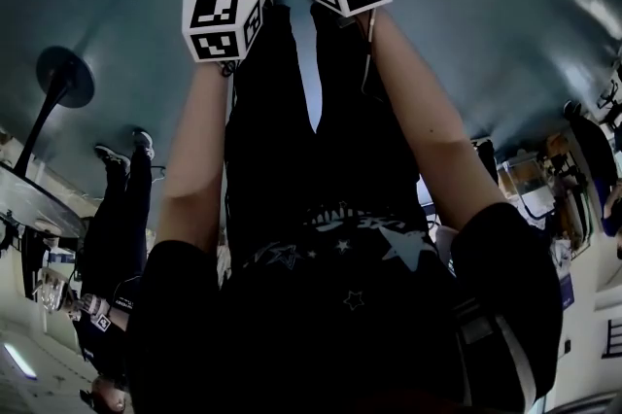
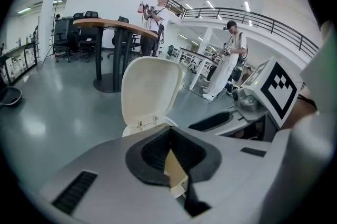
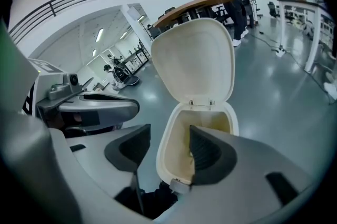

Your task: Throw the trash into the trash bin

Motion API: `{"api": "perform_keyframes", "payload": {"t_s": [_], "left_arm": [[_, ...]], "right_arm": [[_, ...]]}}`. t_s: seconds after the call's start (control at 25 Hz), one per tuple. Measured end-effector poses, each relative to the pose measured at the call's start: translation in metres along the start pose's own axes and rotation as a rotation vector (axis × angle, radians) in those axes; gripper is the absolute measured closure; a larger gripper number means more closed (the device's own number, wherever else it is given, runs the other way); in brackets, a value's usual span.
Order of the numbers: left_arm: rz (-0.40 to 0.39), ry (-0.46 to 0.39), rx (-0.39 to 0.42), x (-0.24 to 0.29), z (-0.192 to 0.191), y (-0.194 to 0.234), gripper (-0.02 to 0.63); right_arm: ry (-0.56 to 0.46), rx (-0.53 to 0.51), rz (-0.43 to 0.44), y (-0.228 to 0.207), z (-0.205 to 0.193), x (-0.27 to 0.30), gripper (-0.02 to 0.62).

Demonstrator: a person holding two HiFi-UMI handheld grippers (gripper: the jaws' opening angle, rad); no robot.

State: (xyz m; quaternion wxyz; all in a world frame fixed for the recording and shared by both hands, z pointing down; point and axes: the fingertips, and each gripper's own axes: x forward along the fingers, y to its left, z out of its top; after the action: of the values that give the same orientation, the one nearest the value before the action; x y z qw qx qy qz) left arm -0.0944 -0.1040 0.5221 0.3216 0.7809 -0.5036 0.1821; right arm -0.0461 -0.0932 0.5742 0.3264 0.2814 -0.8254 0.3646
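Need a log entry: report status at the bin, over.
Left gripper jaws closed, right gripper jaws apart, empty. Trash bin, lid up, ahead of both. Nothing in the way.

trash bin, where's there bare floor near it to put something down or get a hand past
Free: bare grey floor right of the trash bin in the right gripper view, and the stretch between its raised lid and the round table. Crowded: by the bin's mouth, where the left gripper and right gripper hang side by side.
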Motion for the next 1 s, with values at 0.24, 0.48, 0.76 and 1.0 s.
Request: {"api": "perform_keyframes", "payload": {"t_s": [0.24, 0.48, 0.76, 1.0], "left_arm": [[-0.013, -0.004, 0.016, -0.012, 0.008, -0.004, 0.595], [-0.024, -0.013, 0.023, -0.038, 0.018, 0.001, 0.595], [-0.051, -0.031, 0.052, -0.050, 0.043, -0.005, 0.595], [-0.094, -0.066, 0.021, -0.066, 0.060, -0.006, 0.595]], "right_arm": [[-0.009, -0.022, -0.058, 0.005, 0.005, -0.011, 0.459], [-0.026, 0.000, -0.053, 0.036, 0.016, -0.015, 0.560], [-0.076, 0.029, -0.105, 0.045, 0.040, -0.037, 0.589], [-0.112, 0.062, -0.151, 0.054, 0.044, -0.058, 0.589]]}}
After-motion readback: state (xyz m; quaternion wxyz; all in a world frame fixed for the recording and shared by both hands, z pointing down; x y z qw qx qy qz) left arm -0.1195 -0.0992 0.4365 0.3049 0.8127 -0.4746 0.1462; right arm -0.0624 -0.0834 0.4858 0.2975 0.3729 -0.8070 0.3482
